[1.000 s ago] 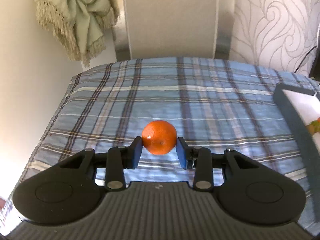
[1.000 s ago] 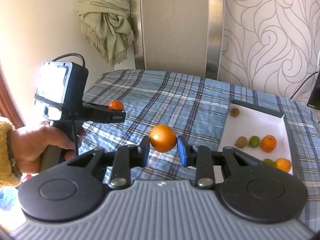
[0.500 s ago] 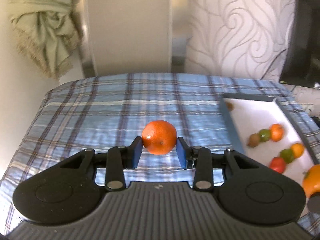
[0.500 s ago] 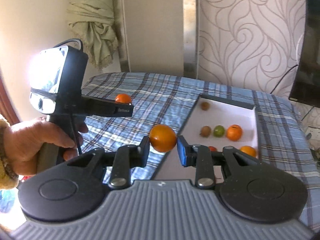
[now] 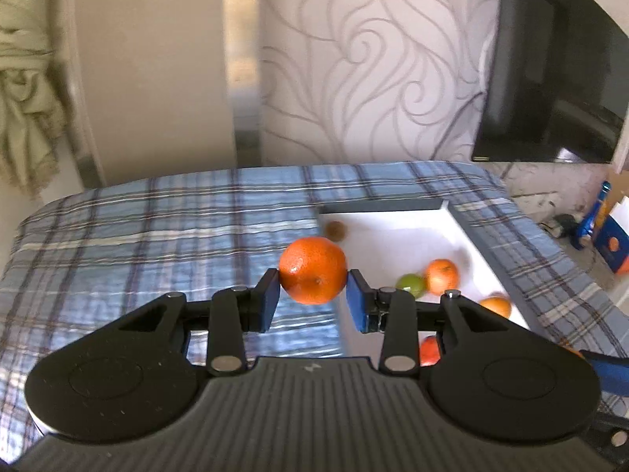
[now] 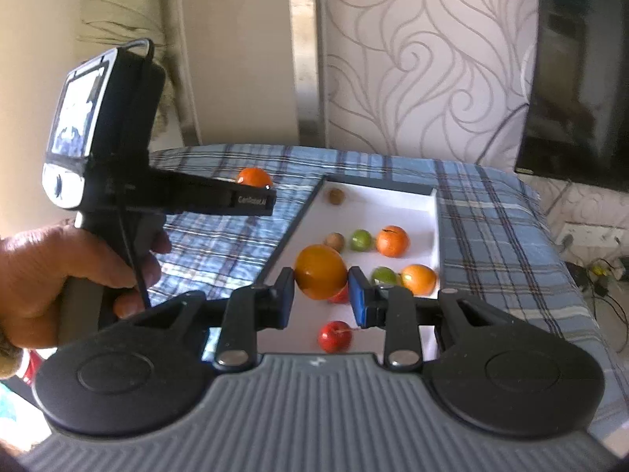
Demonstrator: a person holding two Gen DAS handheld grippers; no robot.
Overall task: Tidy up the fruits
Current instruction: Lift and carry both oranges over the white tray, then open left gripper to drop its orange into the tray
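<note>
Above a blue plaid bed [image 5: 165, 236], the left gripper [image 5: 312, 299] clamps a tangerine [image 5: 313, 269]. To its right, the right gripper [image 6: 321, 295] clamps an orange [image 6: 320, 272] over a white tray [image 6: 393, 208] holding more fruit.

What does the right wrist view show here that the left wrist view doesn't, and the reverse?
Only the right wrist view shows the person's hand holding the left gripper from the side, the right gripper shut on a yellow-orange fruit, and a red fruit low in the tray.

Only the left wrist view shows the left gripper's fingers head-on, clamping the orange, plus a blue box on the floor.

Both share the white tray, the plaid cloth and the dark screen.
</note>
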